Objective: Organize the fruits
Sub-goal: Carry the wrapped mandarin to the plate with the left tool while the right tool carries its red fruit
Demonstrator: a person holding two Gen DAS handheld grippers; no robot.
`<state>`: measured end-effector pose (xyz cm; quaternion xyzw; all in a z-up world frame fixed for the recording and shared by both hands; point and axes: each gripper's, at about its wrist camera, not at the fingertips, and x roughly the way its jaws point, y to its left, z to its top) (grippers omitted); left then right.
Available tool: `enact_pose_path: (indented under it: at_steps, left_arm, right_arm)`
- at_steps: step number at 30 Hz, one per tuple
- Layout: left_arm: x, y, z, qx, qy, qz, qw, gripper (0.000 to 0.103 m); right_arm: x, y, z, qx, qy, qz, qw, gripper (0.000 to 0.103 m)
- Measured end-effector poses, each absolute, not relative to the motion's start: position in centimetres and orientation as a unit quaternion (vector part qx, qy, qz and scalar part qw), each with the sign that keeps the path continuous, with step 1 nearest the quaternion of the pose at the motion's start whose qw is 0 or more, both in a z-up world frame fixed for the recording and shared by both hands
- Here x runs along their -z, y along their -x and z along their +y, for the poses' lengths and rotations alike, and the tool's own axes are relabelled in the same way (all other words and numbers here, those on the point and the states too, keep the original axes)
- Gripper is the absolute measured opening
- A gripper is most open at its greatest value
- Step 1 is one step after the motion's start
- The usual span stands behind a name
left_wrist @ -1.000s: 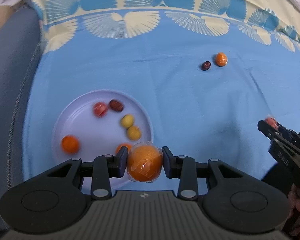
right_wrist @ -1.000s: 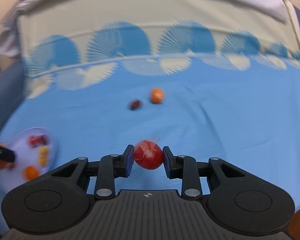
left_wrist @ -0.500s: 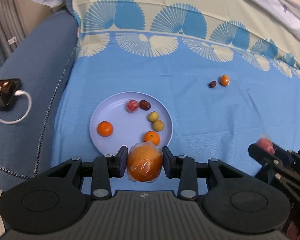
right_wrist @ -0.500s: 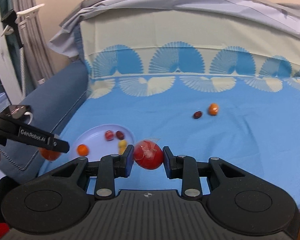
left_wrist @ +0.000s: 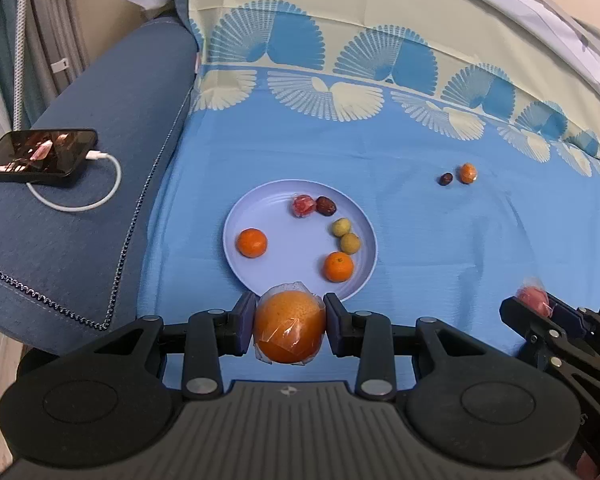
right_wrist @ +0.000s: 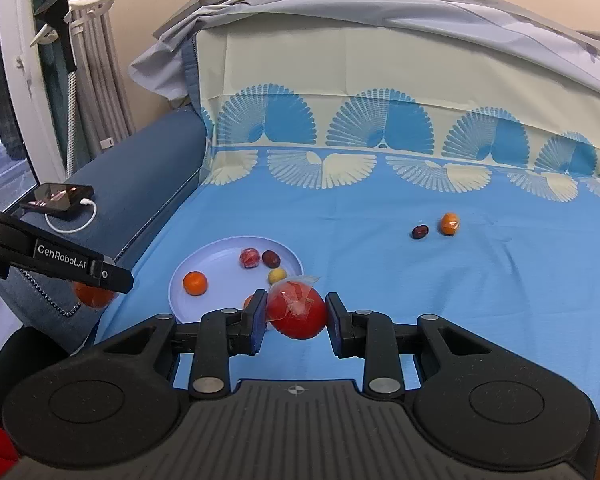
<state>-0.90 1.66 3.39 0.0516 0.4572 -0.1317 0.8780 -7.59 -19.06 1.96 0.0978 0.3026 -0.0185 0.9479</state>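
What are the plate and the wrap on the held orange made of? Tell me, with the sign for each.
Plate: probably plastic or melamine. It is pale lilac with a smooth, matte finish, a thin raised rim and faint moulded rings; ceramic can't be ruled out.
Wrap on the orange, clamped in the left gripper: thin clear plastic film. It is glossy and crinkled, with loose edges sticking out above the fruit.

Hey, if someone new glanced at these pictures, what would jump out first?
Each gripper clamps a plastic-wrapped fruit: the left gripper a big orange, the right gripper a red fruit. Beyond them, a lilac plate of small fruits sits on the blue cloth.
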Motion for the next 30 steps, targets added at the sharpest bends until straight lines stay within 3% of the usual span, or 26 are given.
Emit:
enact_pose_path:
  at_steps: [30]
  left_arm:
    - [-2.1,-2.1,3.1,0.115,-0.037,0.470,0.874,0.040]
  right_arm:
    - [-0.3,5.2,-18.9,0.021,-0.102,0.328,0.939,0.033]
